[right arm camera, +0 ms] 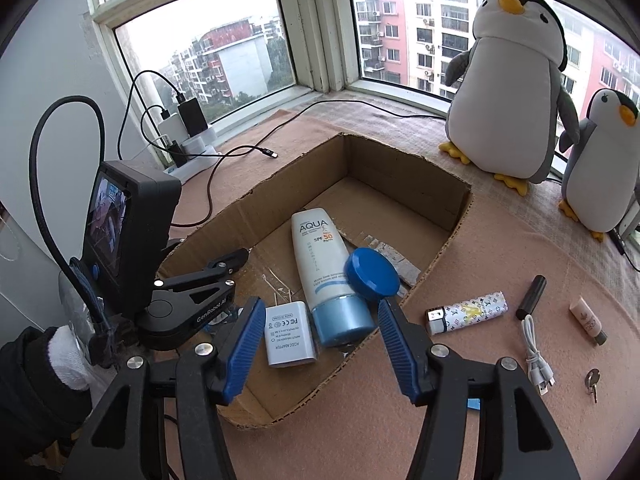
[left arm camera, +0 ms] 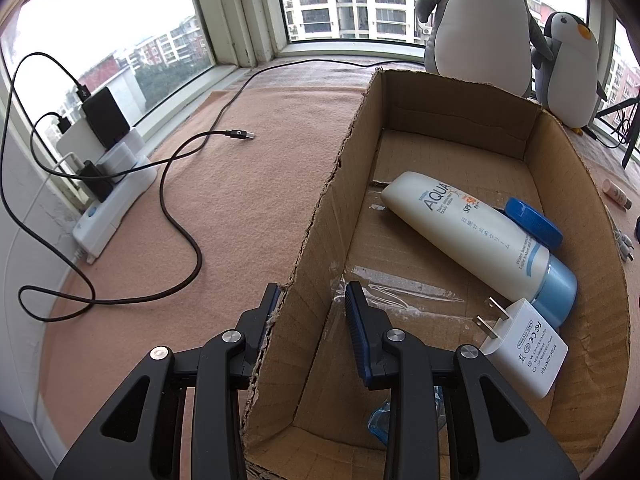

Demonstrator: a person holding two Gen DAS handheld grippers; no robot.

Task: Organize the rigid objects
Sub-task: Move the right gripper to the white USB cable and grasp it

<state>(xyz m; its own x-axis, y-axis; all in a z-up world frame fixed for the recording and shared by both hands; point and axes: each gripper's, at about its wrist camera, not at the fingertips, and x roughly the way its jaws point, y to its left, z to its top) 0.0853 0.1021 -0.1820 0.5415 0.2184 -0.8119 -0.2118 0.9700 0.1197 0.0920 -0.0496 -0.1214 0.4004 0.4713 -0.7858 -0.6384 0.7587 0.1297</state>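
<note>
My left fingers (left arm camera: 312, 300) are clamping the near wall of the cardboard box (right arm camera: 436, 252); my right fingers (right arm camera: 318, 320) are hanging half open and empty over the charger (right arm camera: 289, 334) and sunscreen tube (right arm camera: 320, 268) inside. The patterned lighter (right arm camera: 468, 311) is lying crosswise just right, on the pink-covered sill by the window

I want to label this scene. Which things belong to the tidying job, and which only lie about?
Job: brown cardboard box, white sunscreen tube, white plug adapter, round blue lid, patterned lighter, left claw.

Lying about: plush penguins, black cable, white power strip.
</note>
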